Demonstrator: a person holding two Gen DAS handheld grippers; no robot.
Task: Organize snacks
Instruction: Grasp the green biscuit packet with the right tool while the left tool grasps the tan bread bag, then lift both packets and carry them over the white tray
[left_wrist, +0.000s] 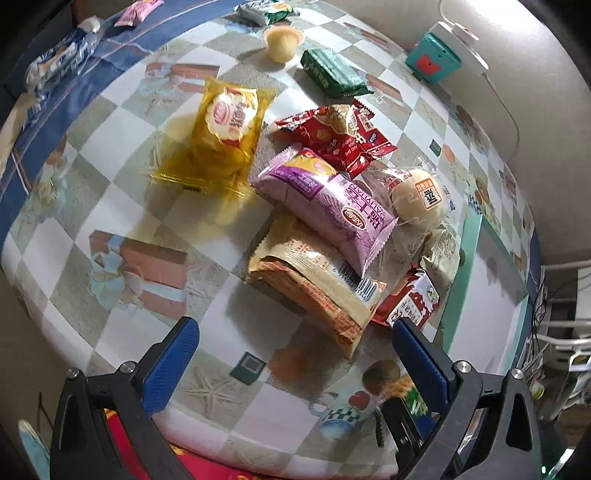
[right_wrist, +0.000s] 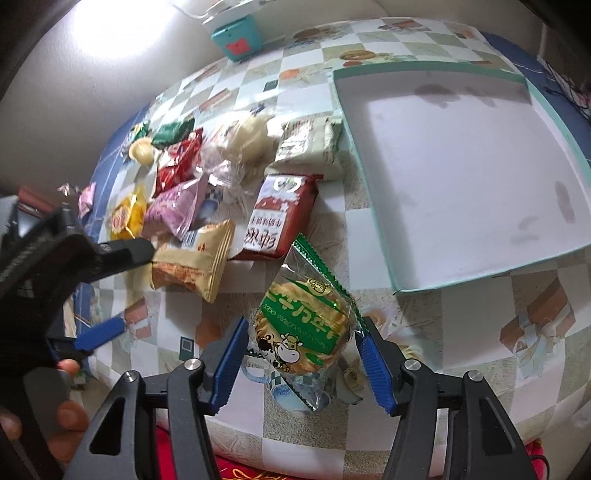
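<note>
A green cracker packet with a cow picture (right_wrist: 306, 328) hangs clear of the tabletop, and my right gripper (right_wrist: 303, 325) is shut on it, a blue pad pressing on each side. My left gripper (left_wrist: 295, 326) is open and holds nothing; it hovers over the near end of a tan packet (left_wrist: 314, 280). The heap behind it holds a purple packet (left_wrist: 325, 206), a yellow packet (left_wrist: 225, 133), a red packet (left_wrist: 332, 136), a wrapped pale bun (left_wrist: 417, 199) and a red milk-biscuit packet (left_wrist: 406, 299). In the right wrist view the left gripper (right_wrist: 136, 290) is at the left.
A shallow teal-rimmed box (right_wrist: 365, 158) with a white floor lies open to the right of the heap. Farther back lie a dark green packet (left_wrist: 332, 72), a jelly cup (left_wrist: 282, 42) and a teal device (left_wrist: 432, 59) with a cable. A person's hand (right_wrist: 70, 417) shows at the lower left.
</note>
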